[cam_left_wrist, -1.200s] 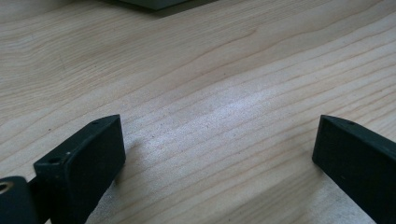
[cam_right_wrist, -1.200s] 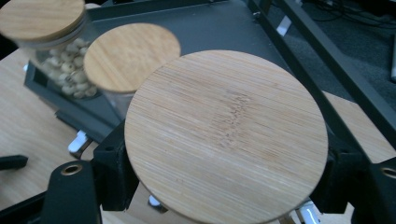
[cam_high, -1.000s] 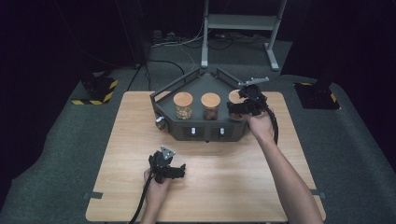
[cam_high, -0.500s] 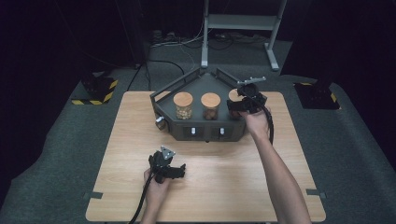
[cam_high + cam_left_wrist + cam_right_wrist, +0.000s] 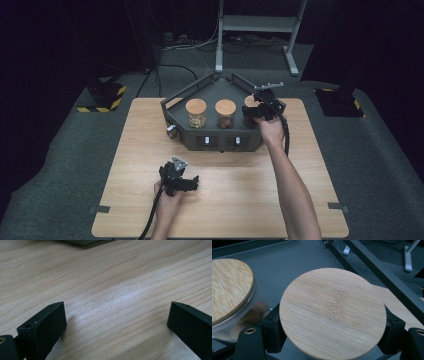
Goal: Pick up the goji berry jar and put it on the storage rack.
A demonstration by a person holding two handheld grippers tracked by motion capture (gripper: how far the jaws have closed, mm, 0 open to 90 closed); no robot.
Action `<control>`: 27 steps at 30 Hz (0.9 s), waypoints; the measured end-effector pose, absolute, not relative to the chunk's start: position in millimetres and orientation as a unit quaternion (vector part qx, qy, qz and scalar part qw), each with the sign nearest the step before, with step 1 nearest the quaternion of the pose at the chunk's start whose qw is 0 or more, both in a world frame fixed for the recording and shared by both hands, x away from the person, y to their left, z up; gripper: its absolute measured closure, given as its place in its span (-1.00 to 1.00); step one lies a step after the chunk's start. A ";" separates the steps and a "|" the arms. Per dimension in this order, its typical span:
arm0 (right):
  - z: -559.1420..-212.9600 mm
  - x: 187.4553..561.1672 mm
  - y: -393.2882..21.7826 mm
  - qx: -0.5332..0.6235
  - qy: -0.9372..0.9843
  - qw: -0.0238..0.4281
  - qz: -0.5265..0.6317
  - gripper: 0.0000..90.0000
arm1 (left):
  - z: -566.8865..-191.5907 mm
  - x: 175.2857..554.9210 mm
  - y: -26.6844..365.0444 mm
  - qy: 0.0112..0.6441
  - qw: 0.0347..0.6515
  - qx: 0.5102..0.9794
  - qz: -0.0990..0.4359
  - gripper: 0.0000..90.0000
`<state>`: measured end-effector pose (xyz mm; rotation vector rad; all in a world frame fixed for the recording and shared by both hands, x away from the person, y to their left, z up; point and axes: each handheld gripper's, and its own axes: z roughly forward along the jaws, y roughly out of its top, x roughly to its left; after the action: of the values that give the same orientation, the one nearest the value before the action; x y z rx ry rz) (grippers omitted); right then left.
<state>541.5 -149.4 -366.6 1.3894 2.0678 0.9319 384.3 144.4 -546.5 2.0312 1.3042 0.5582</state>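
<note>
Jars with round wooden lids stand in a row on the dark tray [image 5: 212, 90] at the far middle of the table [image 5: 300, 190]: left jar [image 5: 195, 112], middle jar [image 5: 225, 113], and right jar [image 5: 332, 312] at the tray's right end. Right gripper [image 5: 261, 111] has its jaws clamped on either side of the right jar, just under its lid. Left gripper [image 5: 186, 184] rests near the table's front edge, well apart from the tray, jaws spread wide over bare wood.
</note>
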 end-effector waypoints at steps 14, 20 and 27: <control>-374.7 545.3 -149.5 0.504 0.754 0.233 0.351 -0.44 | -546.5 384.3 144.4 0.498 0.326 0.775 0.213 -0.95; -378.2 544.1 -151.3 0.498 0.754 0.232 0.359 -0.45 | -546.5 384.3 144.4 0.498 0.326 0.775 0.213 -0.95; -378.2 546.0 -149.7 0.493 0.760 0.239 0.349 -0.63 | -546.5 384.4 144.4 0.498 0.326 0.775 0.213 -0.95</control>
<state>546.0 -149.7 -378.2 1.3500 2.0814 0.9556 384.4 144.4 -546.5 2.0313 1.3046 0.5580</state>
